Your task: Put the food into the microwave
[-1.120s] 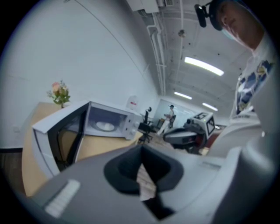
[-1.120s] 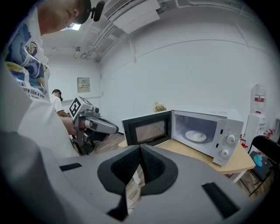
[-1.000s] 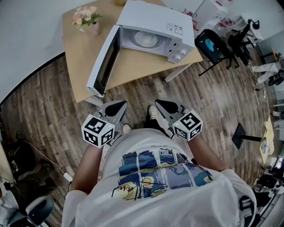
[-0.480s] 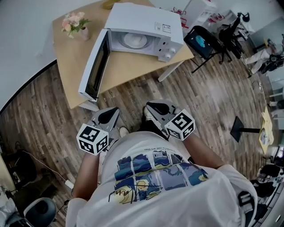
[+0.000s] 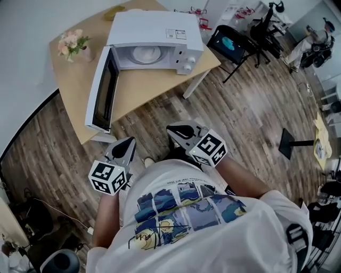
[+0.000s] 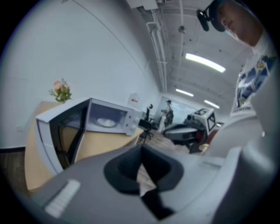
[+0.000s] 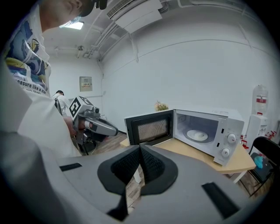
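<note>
The white microwave point(image 5: 154, 32) stands on the wooden table point(image 5: 144, 90) with its door point(image 5: 100, 97) swung wide open to the left. A white plate point(image 5: 146, 53) lies inside. A yellowish item point(image 5: 114, 9) lies on the table behind the microwave; I cannot tell what it is. My left gripper point(image 5: 127, 143) and right gripper point(image 5: 173, 129) are held close to the person's torso, over the floor and short of the table. Both are shut with nothing between their jaws. The microwave also shows in the left gripper view point(image 6: 109, 120) and the right gripper view point(image 7: 205, 131).
A vase of flowers point(image 5: 74, 45) stands at the table's left corner. A black chair point(image 5: 232, 42) stands right of the table, and a black stand base point(image 5: 293, 144) sits on the wood floor further right. Cluttered equipment lines the room's edges.
The head view has swung, so table and microwave now sit further left in the picture. Both grippers stay shut and empty near the torso.
</note>
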A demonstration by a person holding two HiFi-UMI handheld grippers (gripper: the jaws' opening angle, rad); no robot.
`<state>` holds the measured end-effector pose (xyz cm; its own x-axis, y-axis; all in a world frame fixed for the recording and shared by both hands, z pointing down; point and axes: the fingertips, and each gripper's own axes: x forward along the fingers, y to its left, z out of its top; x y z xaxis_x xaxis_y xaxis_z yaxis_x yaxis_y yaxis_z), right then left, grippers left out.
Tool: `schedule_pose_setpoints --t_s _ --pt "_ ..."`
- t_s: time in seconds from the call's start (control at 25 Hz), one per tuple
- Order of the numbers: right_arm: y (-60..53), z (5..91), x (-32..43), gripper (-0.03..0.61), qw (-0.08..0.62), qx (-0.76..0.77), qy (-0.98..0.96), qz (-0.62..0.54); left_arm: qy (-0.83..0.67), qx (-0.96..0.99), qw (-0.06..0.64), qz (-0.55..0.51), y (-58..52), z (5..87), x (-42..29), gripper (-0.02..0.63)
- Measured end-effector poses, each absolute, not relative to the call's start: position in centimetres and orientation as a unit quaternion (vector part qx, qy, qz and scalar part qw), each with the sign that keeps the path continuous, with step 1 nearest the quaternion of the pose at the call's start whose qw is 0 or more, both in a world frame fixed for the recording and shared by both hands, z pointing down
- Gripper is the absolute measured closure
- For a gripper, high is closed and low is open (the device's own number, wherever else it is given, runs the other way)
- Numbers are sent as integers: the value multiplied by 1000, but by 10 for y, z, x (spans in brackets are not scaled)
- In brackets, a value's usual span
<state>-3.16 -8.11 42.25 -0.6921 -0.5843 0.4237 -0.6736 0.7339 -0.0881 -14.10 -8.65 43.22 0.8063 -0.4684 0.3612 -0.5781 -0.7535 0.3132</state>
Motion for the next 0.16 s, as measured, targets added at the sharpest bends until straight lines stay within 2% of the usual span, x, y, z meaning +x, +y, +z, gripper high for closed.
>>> schedule_pose_setpoints --t_s 0.16 --pt "-82 422 -26 572 190 340 -913 119 -285 925 213 135 -86 434 -135 604"
